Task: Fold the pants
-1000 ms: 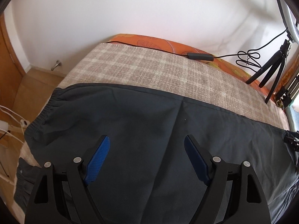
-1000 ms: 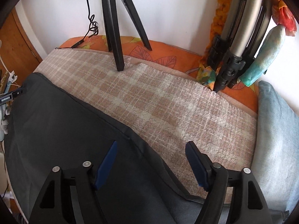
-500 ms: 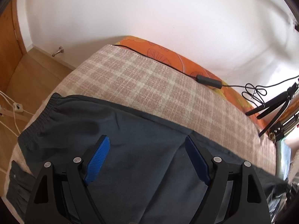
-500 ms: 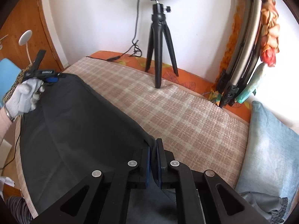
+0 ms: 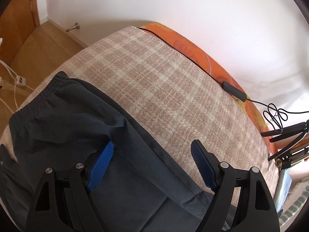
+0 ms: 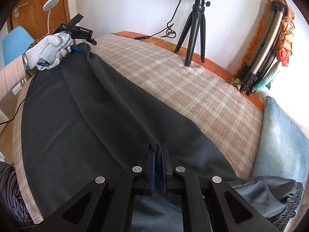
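Note:
Dark grey pants (image 6: 87,119) lie spread on a plaid blanket (image 6: 193,89) on the bed. My right gripper (image 6: 158,152) is shut on a raised fold of the pants' far edge, which runs as a ridge toward the waistband end. In the left wrist view my left gripper (image 5: 152,152) is open over the pants (image 5: 77,119), near the elastic waistband (image 5: 38,94); its left finger touches the cloth. In the right wrist view the left gripper (image 6: 81,32) shows at the far left end, held by a white-gloved hand.
A black tripod (image 6: 195,31) stands at the far side of the bed, with a cable and its inline box (image 5: 234,91) on the orange sheet. A blue pillow (image 6: 282,135) lies at the right. Folded stands (image 6: 260,48) lean on the wall. Wooden floor (image 5: 38,50) lies at the left.
My right gripper closed on the pants' edge and lifted it into a ridge. My left gripper swung toward the waistband end and stayed open.

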The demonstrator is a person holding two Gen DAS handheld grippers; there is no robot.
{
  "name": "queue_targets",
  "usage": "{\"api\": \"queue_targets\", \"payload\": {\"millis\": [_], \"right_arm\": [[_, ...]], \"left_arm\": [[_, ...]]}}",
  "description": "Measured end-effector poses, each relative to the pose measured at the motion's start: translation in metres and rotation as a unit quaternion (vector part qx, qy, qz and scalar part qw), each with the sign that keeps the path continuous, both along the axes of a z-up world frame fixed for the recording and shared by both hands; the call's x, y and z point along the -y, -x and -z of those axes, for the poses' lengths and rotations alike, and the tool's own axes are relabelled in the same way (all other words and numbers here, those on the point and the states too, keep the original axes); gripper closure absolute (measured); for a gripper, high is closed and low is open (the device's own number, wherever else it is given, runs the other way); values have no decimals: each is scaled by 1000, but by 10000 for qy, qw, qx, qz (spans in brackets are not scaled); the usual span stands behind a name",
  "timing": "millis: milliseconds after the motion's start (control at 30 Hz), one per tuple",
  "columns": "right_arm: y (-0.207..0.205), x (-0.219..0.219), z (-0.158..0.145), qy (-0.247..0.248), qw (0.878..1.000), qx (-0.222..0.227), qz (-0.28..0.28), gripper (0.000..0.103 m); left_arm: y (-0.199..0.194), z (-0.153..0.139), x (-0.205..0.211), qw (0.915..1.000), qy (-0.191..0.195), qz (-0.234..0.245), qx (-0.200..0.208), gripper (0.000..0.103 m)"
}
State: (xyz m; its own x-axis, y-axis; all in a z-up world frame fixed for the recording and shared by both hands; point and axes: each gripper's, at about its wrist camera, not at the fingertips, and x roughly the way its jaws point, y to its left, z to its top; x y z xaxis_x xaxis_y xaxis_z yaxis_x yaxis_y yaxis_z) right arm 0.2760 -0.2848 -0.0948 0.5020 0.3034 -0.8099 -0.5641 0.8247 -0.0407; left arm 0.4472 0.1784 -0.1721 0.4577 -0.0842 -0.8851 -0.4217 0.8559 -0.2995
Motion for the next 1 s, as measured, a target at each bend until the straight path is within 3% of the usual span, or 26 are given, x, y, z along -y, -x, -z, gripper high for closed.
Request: {"api": "queue_targets", "payload": {"millis": [67,100,133,200,367,600,700,1000], "right_arm": [[1,4,1,-34,10000,-2,53,100],[1,5,0,-50,10000,1,87,100],[1,6,-1,-53,9999,12,122,100],[2,8,-3,-47,9998,55,174,100],[3,5,-10,-27,9996,183,227,100],[21,4,-36,-107,9985,487,229,100],[35,3,-50,-115,9980,588,205,100],[94,-9,-73,63,9974,714,-120,100]], "left_arm": [[3,-1,-3,9998,-74,-176,46,34],[4,-1,-4,9996,-162,-240,58,49],[6,-2,-5,9993,-237,-282,78,71],[9,0,-9,9990,-268,-351,88,94],[24,-7,-19,9976,-199,-498,447,99],[53,-42,-23,9936,-361,-396,996,101],[73,-54,-32,9917,-197,-452,1186,101],[156,-79,-44,9857,-291,-505,1578,101]]}}
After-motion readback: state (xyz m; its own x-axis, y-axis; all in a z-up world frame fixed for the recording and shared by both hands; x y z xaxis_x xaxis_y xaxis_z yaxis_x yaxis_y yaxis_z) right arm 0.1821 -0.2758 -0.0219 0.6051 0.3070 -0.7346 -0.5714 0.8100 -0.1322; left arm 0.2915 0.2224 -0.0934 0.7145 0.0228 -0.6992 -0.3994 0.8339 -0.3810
